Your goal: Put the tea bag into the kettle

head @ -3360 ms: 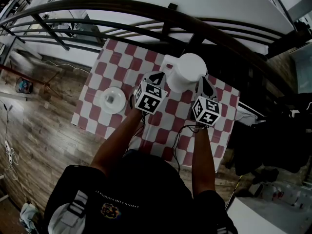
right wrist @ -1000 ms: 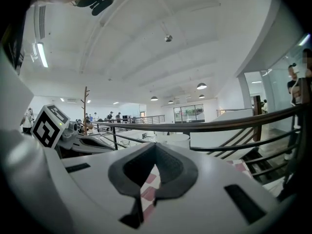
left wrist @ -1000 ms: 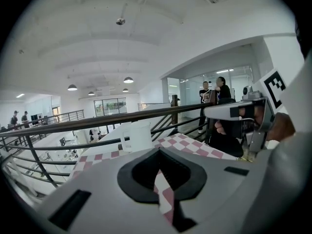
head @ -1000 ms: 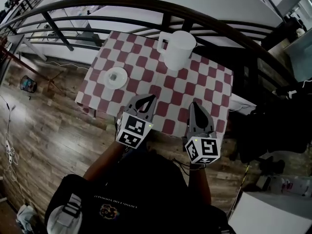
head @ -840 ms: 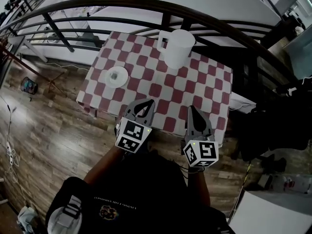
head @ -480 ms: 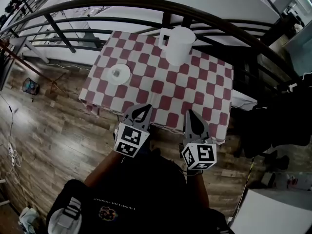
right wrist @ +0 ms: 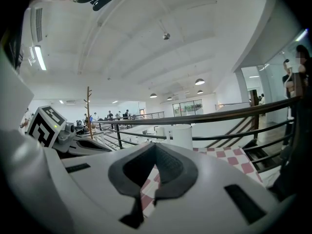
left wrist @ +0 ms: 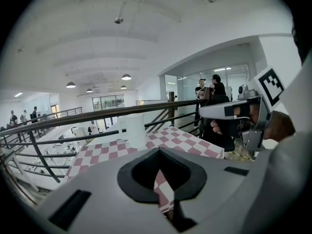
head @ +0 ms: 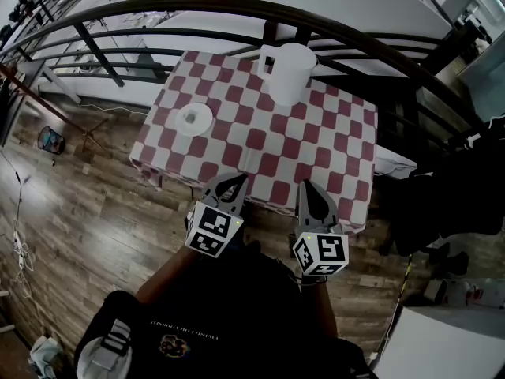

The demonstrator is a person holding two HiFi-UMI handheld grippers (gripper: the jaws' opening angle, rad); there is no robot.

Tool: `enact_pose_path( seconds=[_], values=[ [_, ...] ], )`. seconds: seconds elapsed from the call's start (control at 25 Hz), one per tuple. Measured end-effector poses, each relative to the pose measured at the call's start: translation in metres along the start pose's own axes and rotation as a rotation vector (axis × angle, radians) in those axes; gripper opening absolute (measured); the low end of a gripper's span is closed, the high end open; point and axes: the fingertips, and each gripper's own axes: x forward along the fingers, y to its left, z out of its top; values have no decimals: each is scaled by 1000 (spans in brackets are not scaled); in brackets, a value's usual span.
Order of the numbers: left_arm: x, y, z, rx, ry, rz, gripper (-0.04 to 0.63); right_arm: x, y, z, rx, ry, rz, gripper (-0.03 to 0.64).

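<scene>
A white kettle [head: 288, 73] with a handle stands at the far edge of the red-and-white checked table [head: 316, 156]. It also shows in the left gripper view as the kettle [left wrist: 134, 129] and in the right gripper view as the kettle [right wrist: 182, 135]. A white round dish [head: 193, 118] lies at the table's left, with a small thing at its middle that is too small to name. No tea bag is plain to see. My left gripper [head: 233, 180] and right gripper [head: 306, 185] hover side by side at the table's near edge, far from the kettle. Both are shut and hold nothing.
A dark curved metal railing [head: 237, 10] runs just behind the table. Wooden floor [head: 79, 212] lies to the left and near side. Dark clothing or bags [head: 442, 212] sit at the right. People stand in the background of both gripper views.
Both grippers have drawn back from beside the kettle to the table's near edge. Over the last second they slid only slightly nearer to me. Nothing was picked up.
</scene>
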Motion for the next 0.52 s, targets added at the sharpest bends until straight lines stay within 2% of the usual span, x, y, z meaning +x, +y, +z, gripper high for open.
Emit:
enact_pose_path(
  seconds=[0.52],
  values=[
    [6,2,2,-2,-7,-4,-2,6,1,3,-7,-6,8,11]
  ],
)
